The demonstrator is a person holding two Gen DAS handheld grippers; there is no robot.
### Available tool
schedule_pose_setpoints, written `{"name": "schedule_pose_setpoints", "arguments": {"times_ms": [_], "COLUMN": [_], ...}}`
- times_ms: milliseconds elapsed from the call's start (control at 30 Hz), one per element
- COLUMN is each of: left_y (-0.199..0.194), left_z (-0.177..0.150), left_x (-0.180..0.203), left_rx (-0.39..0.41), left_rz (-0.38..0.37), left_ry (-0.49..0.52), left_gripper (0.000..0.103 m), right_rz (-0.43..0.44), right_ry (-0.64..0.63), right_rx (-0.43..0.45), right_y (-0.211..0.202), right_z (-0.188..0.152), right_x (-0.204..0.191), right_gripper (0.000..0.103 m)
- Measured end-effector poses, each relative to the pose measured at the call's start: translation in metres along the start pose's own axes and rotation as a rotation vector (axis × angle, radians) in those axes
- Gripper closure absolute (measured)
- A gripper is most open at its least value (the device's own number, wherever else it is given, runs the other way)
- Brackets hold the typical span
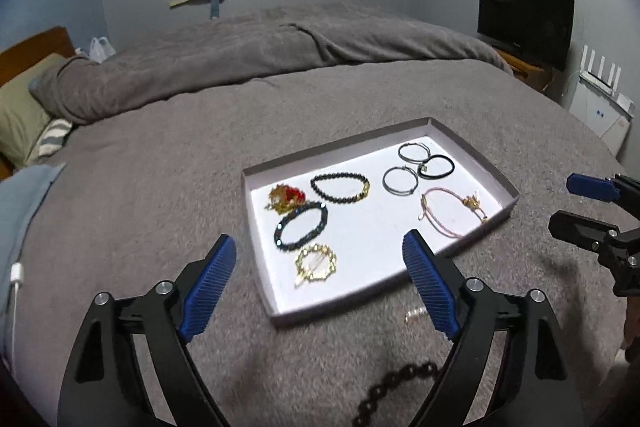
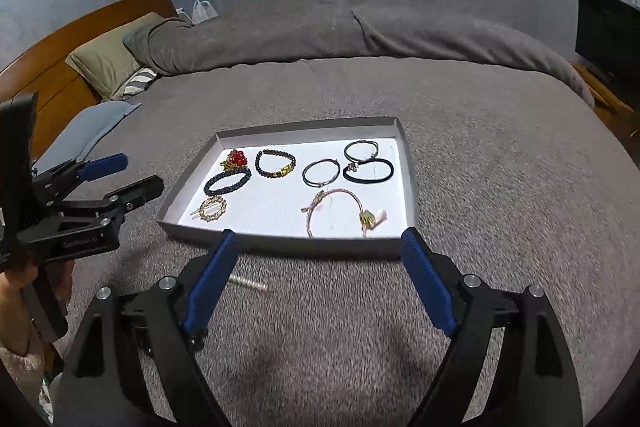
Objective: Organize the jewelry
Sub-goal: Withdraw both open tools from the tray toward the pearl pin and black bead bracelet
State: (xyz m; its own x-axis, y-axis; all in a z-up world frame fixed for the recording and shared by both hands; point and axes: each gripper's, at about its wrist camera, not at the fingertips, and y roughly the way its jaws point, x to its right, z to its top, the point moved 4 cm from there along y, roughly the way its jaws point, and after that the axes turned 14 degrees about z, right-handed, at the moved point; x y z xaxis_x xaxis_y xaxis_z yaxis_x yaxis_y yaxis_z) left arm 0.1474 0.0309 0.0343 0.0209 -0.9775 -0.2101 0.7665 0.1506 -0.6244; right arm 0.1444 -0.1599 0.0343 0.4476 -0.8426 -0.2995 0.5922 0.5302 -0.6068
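A shallow grey cardboard tray point(image 1: 472, 151) with a white floor lies on the grey fleece blanket point(image 1: 160, 167) and holds beaded bracelets point(image 1: 301, 226), thin hoops point(image 1: 400, 179), a black band point(image 1: 437, 166) and a pink cord bracelet point(image 1: 452, 213). Only the left wrist view shows a dark brown chain point(image 1: 400, 383) on the blanket. The left gripper point(image 1: 320, 263) and right gripper point(image 2: 318, 259) are both spread wide and empty. The writing on the left gripper's body is too small to read.

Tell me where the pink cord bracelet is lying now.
In the right wrist view the pink cord bracelet lies inside the shallow white tray, at its near right corner, just in front of the black hair tie.
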Motion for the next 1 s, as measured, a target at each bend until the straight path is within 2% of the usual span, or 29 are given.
{"name": "schedule_pose_setpoints", "arguments": {"times_ms": [100,433,567,833,1000], "left_y": [-0.006,-0.027,-0.027,-0.023,-0.014], "left_z": [-0.009,-0.031,-0.035,-0.058,-0.075], "left_x": [-0.004,-0.001,-0.004,-0.005,-0.008], "left_rx": [0.000,0.032,0.036,0.030,0.001], "left_rz": [-0.011,0.036,0.039,0.014,0.034], "left_ry": [-0.026,-0.015,-0.033,-0.092,-0.084], "left_gripper": [0.016,0.015,0.014,0.012,0.012], "right_rz": [-0.013,-0.058,-0.048,-0.065,-0.083], "right_ry": [0.000,0.012,0.047,0.070,0.067], "right_rx": [0.013,0.076,0.103,0.077,0.082], "right_y": [-0.006,-0.018,-0.017,0.002,0.007], "right_z": [-0.007,-0.024,-0.026,-0.038,-0.044], "right_x": [-0.002,-0.006,-0.003,0.005,0.011], "right_gripper": [0.016,0.012,0.010,0.005,0.005]}}
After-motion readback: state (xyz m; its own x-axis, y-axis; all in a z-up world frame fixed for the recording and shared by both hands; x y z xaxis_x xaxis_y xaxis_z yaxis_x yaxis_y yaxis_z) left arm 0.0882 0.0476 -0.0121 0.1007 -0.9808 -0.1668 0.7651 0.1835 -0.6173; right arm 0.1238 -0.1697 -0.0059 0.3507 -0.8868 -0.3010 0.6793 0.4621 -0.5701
